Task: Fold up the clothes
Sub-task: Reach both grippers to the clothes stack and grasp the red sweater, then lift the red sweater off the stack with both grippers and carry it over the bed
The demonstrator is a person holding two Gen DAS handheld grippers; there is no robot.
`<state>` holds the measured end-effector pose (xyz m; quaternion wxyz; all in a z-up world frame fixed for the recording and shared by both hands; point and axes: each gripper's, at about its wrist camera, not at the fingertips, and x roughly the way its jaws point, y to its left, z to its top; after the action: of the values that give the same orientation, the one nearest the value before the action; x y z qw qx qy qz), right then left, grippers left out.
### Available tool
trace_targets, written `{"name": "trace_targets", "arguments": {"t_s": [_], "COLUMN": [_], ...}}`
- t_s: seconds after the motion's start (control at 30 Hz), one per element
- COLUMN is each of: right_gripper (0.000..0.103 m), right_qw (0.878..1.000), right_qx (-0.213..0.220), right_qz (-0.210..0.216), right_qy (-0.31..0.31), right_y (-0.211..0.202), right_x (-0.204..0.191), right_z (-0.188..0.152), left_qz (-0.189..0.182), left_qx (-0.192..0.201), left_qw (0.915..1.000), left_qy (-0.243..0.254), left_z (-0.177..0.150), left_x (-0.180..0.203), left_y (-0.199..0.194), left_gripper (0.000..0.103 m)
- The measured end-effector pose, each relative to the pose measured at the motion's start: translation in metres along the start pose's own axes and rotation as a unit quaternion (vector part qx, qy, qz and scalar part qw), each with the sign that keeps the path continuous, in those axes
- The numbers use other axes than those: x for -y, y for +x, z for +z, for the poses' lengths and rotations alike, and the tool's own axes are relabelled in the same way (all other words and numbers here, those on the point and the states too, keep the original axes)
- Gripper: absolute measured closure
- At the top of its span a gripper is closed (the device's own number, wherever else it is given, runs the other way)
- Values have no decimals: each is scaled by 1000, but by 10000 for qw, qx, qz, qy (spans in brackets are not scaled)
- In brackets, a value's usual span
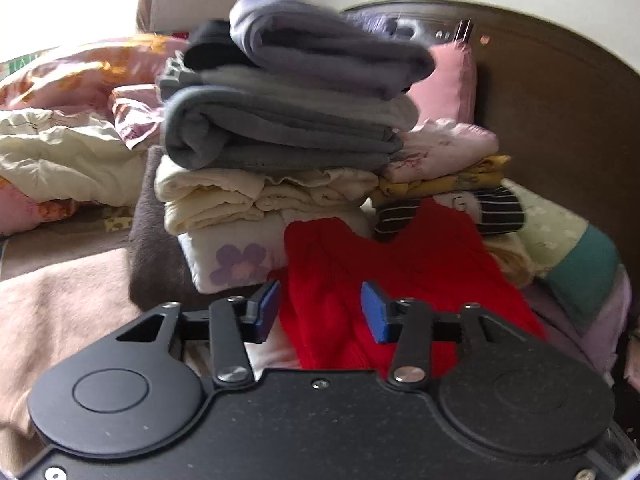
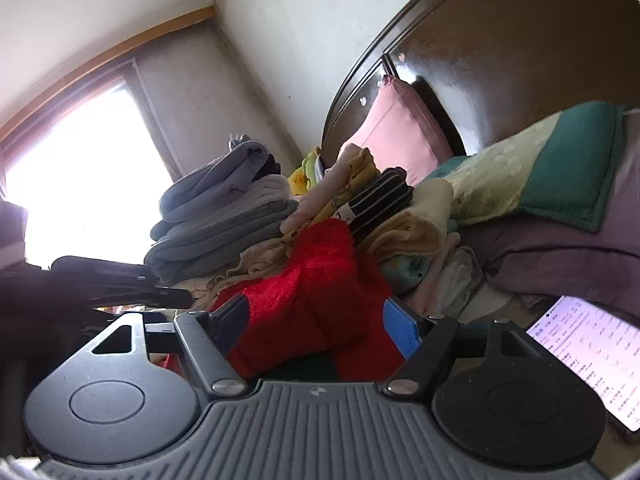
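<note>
Filling the foreground of the left wrist view: left gripper (image 1: pixel 322 310), blue pads standing apart, clamping nothing. Lying between and just beyond those pads: red garment (image 1: pixel 340 260), crumpled, resting on the bed at the foot of the folded pile.

Showing the same from the right wrist view: right gripper (image 2: pixel 316 324), pads standing wider apart, red garment (image 2: pixel 312 280) sitting in the gap. Not pressing on it as far as can be seen, though cloth is lying close against the pad on the picture's left.

Standing directly behind: tall stack of folded clothes (image 1: pixel 280 128), grey items on top, cream ones below, leaning slightly. Sitting just beside it: smaller stack with a striped piece (image 1: pixel 500 208). Resting against the headboard (image 1: pixel 560 100): pink pillow (image 1: pixel 448 84). Lying at the right edge of the right wrist view: lit phone (image 2: pixel 592 356).

Judging handling: looking like a fuzzy knit, soft, limp and light; unlikely to be slipping from rubber pads, likely to be sagging and bunching when lifted. Not fragile.

Judging grip points: taking an outer edge with each gripper, well apart, at hem or shoulders, rather than pinching the bunched middle. Edges not clearly showing in either view, so needing spreading flat first.

Noting risk: working close to the tall stack, risking toppling it.
</note>
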<state>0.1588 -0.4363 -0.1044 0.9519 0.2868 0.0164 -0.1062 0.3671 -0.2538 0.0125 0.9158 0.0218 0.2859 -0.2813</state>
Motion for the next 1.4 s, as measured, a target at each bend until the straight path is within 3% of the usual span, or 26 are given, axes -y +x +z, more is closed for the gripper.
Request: {"name": "trace_targets", "arguments": {"t_s": [0.23,0.27,0.3,0.33,0.43,0.7,0.93,1.17,1.23,1.33,1.4], "right_gripper": [29,28,28,28,28,28,28,26,23,20,13], "right_qw": [9998,9998,9998,9998,9998,9998,9968,9862,9782,9543,9382], "right_qx": [-171,-172,-179,-189,-185,99,595,477,317,5,-218], "right_qz": [26,17,1,-10,-32,141,539,1575,2028,2927,3400], "right_qy": [-87,-77,-68,-53,-39,-78,32,171,314,606,610], "right_y": [8,7,8,8,8,-4,-32,-68,-75,-82,-89], "right_x": [-1,0,0,1,2,1,-5,-27,-37,-55,-70], "right_z": [-9,-9,-9,-10,-11,-9,1,10,13,17,18], "left_qz": [-83,-89,-109,-84,-6,-1,187,880,1107,1386,1487], "left_qx": [-442,-467,-451,-368,-74,783,1647,2204,2240,2226,2184], "left_qw": [9988,9987,9989,9993,9992,9886,9633,9290,9211,9103,9053], "left_qy": [-166,-156,-118,-25,386,1289,2114,2840,2984,3202,3325], "left_z": [14,14,13,13,13,22,39,47,41,26,13], "left_x": [-1,0,2,5,18,42,62,57,52,42,34], "left_y": [42,45,45,43,27,-57,-175,-295,-323,-358,-380], "left_gripper": [63,67,81,88,95,97,98,99,99,99,99]}}
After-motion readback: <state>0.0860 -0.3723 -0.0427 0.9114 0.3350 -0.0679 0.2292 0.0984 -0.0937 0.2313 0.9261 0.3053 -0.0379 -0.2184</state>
